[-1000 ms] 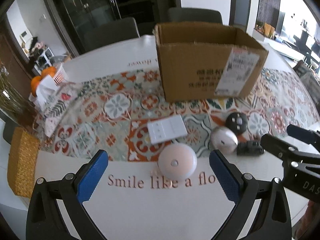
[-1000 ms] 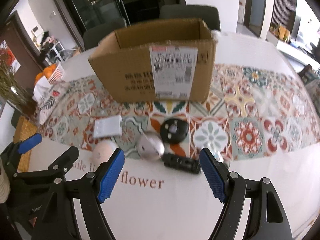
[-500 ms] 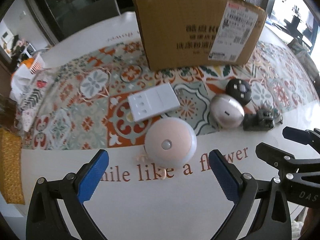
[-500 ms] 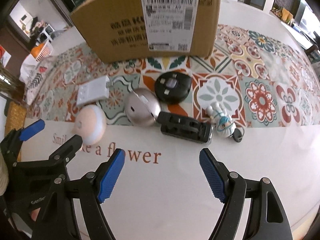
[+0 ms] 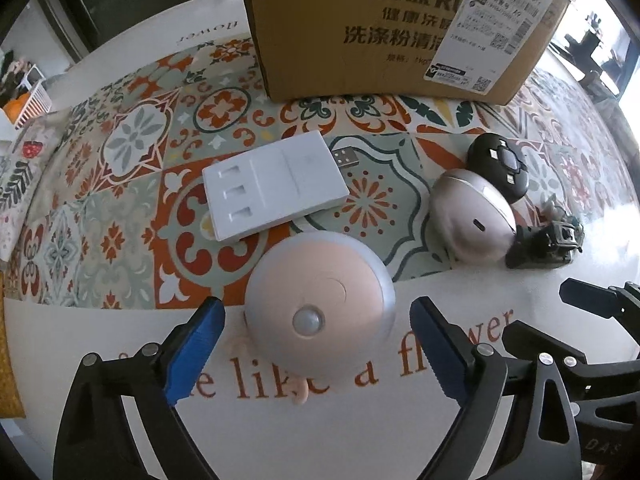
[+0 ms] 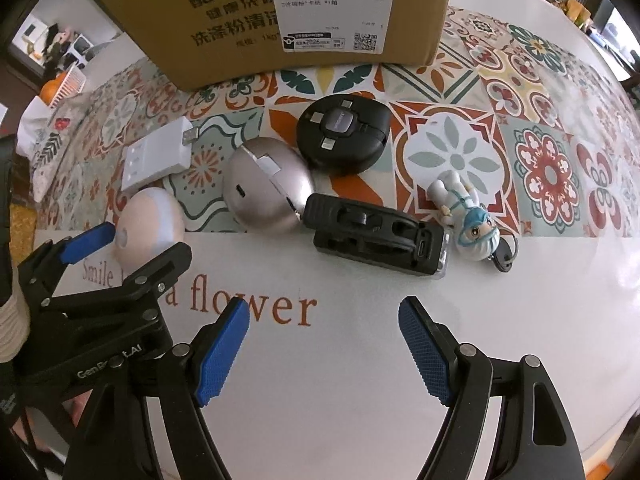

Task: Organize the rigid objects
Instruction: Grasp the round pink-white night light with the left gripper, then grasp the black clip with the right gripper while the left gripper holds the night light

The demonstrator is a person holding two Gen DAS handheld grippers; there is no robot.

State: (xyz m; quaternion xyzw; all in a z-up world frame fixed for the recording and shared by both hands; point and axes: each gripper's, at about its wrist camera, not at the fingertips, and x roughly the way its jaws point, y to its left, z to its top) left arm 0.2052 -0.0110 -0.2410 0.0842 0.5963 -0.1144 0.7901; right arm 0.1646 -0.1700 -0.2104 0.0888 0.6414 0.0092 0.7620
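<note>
A round pink sensor light (image 5: pixel 320 304) lies on the table between the open jaws of my left gripper (image 5: pixel 316 348), which is not closed on it. It also shows in the right wrist view (image 6: pixel 150 224). Behind it lie a white USB hub (image 5: pixel 274 190), a silver mouse (image 5: pixel 474 218), a black round cable disc (image 5: pixel 498 166) and a black clip device (image 6: pixel 378 238). A small masked figurine (image 6: pixel 466 214) lies at the right. My right gripper (image 6: pixel 324 352) is open and empty, short of the black clip device. A cardboard box (image 6: pixel 280 12) stands behind.
A patterned tablecloth (image 6: pixel 548 168) covers the table's middle, with a white border printed with words (image 6: pixel 256 308). At the far left are a floral pouch (image 5: pixel 24 168) and a white basket with oranges (image 5: pixel 28 98).
Both grippers have moved forward and down towards the objects. The pink light now sits between the left gripper's jaws. The right gripper has come closer to the black clip device.
</note>
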